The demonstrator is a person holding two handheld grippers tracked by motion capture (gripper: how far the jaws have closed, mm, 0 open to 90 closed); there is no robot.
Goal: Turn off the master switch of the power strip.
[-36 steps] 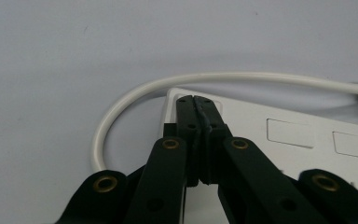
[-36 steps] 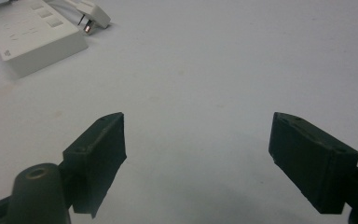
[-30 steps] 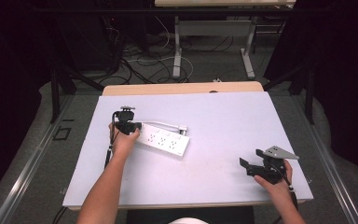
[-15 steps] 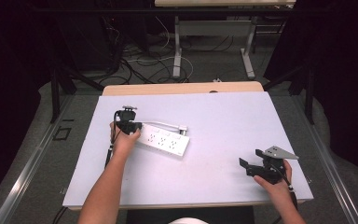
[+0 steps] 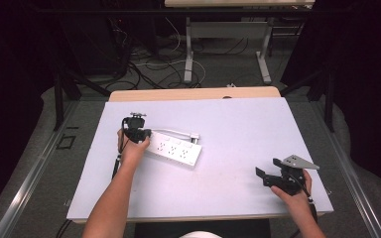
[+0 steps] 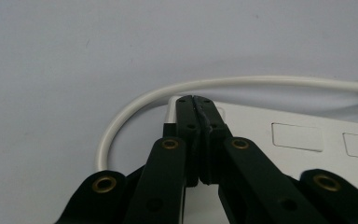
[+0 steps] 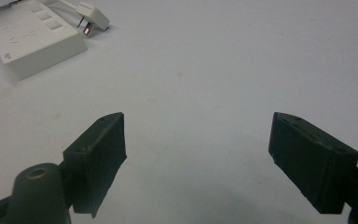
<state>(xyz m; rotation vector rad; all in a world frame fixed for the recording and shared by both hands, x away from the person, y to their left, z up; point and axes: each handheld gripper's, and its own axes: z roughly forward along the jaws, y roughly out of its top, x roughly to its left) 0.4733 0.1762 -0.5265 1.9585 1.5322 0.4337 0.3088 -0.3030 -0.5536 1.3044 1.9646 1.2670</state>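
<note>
Basically nothing has moved: left hand-held gripper [image 6: 196,105] stays pressed together atop the power strip's [image 5: 174,148] cable end, right hand-held gripper [image 7: 198,158] spread, idle.

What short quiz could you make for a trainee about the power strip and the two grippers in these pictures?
1. True or false: the left gripper has its jaws closed, above one end of the white power strip.
2. The right gripper is: A) shut on the plug, B) open above bare table, C) shut on the cord.
3. Fill in: the strip's white cord leaves that end in a ____ and runs along the strip to the plug.

Key: 1 true; 2 B; 3 curve.
</note>
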